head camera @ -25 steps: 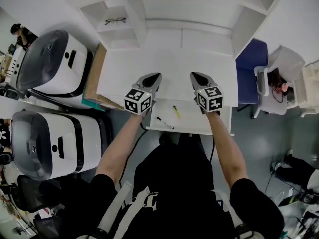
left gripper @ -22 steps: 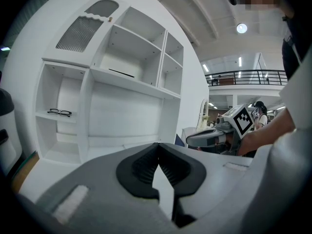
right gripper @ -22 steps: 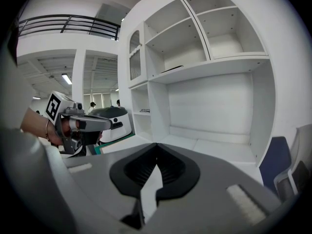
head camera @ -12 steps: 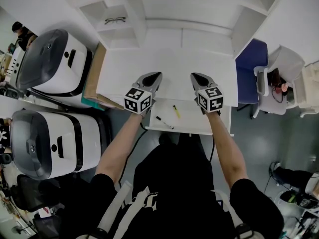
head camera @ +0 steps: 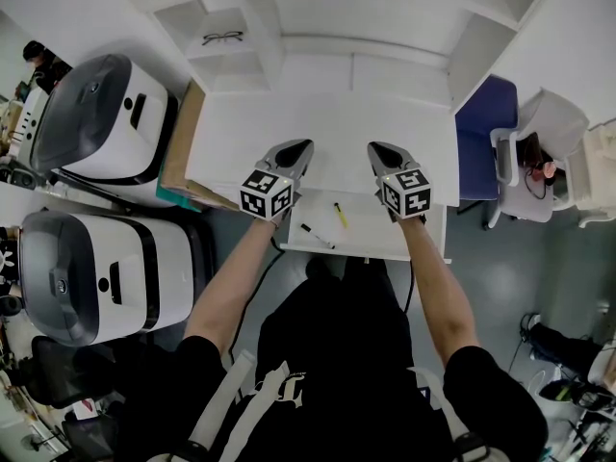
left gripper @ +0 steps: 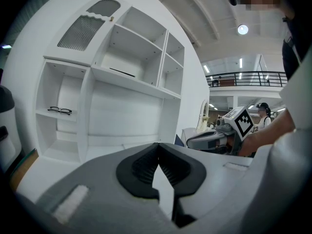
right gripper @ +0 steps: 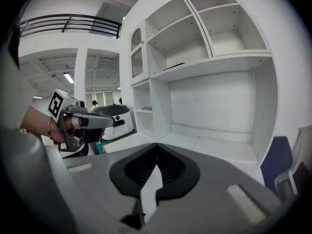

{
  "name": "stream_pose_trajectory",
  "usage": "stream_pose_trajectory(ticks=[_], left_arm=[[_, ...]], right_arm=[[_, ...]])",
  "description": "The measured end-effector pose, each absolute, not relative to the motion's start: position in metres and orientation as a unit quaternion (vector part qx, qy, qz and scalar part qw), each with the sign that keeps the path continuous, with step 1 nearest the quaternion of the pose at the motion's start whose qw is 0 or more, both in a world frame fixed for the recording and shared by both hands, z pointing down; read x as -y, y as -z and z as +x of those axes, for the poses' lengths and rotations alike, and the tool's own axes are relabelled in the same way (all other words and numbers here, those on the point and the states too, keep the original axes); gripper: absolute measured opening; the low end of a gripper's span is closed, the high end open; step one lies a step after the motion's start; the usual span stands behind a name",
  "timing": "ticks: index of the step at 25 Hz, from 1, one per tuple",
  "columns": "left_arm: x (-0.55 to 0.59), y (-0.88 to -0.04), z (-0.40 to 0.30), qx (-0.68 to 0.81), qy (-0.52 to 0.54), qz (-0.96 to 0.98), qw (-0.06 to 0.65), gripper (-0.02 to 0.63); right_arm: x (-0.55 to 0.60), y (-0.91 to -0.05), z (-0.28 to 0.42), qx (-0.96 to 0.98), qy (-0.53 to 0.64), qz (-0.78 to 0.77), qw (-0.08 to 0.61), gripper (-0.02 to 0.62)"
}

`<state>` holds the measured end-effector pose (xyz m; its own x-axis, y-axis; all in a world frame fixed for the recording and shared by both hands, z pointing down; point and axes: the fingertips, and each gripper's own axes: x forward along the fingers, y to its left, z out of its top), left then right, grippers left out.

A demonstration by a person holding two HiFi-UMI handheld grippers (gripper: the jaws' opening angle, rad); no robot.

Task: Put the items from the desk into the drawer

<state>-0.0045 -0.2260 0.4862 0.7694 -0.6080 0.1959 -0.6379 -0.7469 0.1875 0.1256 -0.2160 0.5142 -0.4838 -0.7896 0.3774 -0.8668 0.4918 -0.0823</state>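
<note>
1. White desk (head camera: 327,123) has its drawer (head camera: 423,234) pulled out below the front edge.
2. Yellow marker (head camera: 341,216) and black pen (head camera: 318,237) lie apart inside the drawer.
3. Left gripper (head camera: 300,146) and right gripper (head camera: 377,147) hover side by side over the desk's front.
4. Both grippers' fingers (left gripper: 139,168) are clenched together, with nothing between them.

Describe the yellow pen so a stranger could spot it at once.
Start at the white desk, then the open drawer along its near edge. Two pens lie inside: the yellow pen is the shorter one, nearer the desk than the black pen.
</note>
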Motion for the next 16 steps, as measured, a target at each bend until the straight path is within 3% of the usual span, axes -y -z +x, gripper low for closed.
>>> stream_pose_trajectory(ticks=[16], left_arm=[[0.2241,-0.4876,-0.0028,0.328,-0.061,0.934,0.128,0.0]], right_arm=[[0.2135,-0.5137,0.1281,0.849,-0.132,0.488,0.153,0.003]])
